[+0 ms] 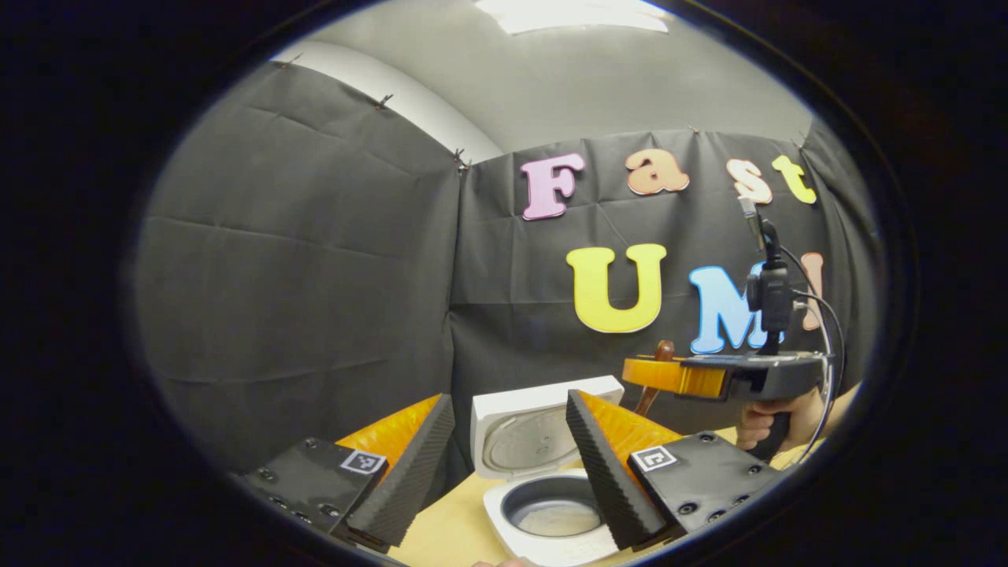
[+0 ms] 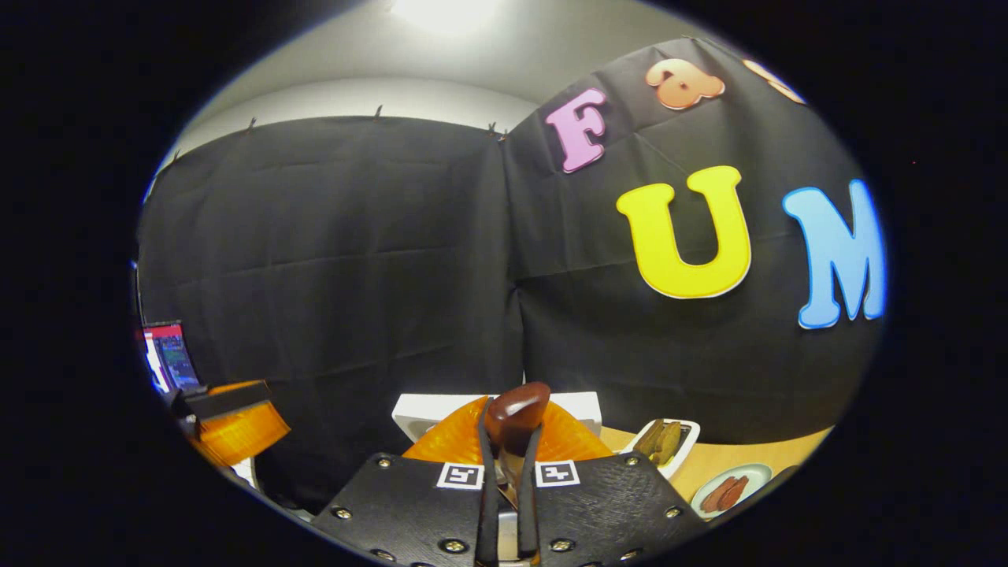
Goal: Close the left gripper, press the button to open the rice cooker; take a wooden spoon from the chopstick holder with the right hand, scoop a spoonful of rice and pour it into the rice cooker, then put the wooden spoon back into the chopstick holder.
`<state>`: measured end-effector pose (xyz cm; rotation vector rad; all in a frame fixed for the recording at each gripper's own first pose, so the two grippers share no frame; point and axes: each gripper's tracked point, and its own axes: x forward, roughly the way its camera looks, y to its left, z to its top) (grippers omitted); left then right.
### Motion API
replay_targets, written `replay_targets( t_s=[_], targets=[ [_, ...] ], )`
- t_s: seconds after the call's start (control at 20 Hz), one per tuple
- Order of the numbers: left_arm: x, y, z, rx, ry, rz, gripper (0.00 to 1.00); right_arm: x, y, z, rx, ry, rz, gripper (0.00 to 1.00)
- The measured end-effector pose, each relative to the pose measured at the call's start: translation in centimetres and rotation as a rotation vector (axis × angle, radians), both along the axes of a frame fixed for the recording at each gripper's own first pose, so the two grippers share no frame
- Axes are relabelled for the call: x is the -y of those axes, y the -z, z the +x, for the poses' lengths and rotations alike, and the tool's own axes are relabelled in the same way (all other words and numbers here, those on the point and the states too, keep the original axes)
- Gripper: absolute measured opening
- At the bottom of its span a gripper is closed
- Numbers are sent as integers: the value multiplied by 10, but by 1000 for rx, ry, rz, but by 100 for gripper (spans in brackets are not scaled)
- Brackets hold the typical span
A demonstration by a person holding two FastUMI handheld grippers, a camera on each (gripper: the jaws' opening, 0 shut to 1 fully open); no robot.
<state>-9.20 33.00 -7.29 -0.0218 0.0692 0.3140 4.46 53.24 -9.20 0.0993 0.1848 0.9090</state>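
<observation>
- The right hand-held gripper (image 2: 504,472) is clenching the wooden spoon (image 2: 516,413), both fingers pressing on its handle, and the rounded dark end is sticking up between them; whether any rice is riding on the spoon I cannot tell.
- The left hand-held gripper (image 1: 504,465) is hanging released, jaws wide apart, over the rice cooker (image 1: 543,472).
- The rice cooker is standing on the bench (image 1: 449,528) with its lid (image 1: 535,429) raised, and the grey pot is holding a pale layer that looks like rice.
- In the left gripper view the right hand-held gripper (image 1: 669,376) is hovering above and to the side of the cooker, gripped by a hand (image 1: 776,425).
- Risk: a thin handle may be twisting in the grip, so a tilt off the pot could be spilling grains onto the bench.
- Risk: the raised lid is sitting close to the spoon's path and could be getting knocked.
- Two small dishes (image 2: 665,445) are holding brown food beside the cooker; a careless swing may be clipping them.
</observation>
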Motion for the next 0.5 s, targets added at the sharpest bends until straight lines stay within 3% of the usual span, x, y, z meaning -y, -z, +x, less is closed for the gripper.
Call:
replay_targets(
  t_s=[0.15, 0.5],
  targets=[
    [17, -11, 16, 11, 28, -22, 98, 30, -29, 3, -44, 43, 80, 10],
    [67, -32, 42, 46, 139, -45, 100, 127, -63, 8, -88, 228, 115, 10]
  ],
)
